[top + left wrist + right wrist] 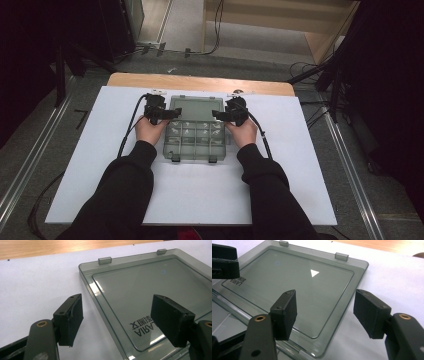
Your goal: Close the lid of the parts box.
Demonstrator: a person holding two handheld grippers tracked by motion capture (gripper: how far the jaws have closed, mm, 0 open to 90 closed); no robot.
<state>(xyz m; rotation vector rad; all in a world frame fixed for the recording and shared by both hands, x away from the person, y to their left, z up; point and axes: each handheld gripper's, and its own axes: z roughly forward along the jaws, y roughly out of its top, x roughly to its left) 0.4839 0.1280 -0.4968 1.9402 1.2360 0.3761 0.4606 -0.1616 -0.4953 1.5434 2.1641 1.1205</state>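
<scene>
A smoky transparent compartment box (195, 145) lies open on the white sheet, with small pale parts in its cells. Its lid (196, 106) is folded back flat on the far side. My left gripper (172, 114) is at the lid's left edge, jaws open. In the left gripper view that gripper (117, 320) straddles the lid's (150, 282) left rim without touching it. My right gripper (218, 115) is at the lid's right edge, also open. In the right gripper view it (327, 315) straddles the lid's (294, 282) right rim, with nothing pressed between the pads.
The white sheet (200, 195) covers a wooden table (200, 82), whose far strip shows bare. Two latch tabs (105, 260) stick out from the lid's far edge. Cables and dark stands sit on the floor around the table. The other gripper's jaw (224, 262) shows at the lid's far side.
</scene>
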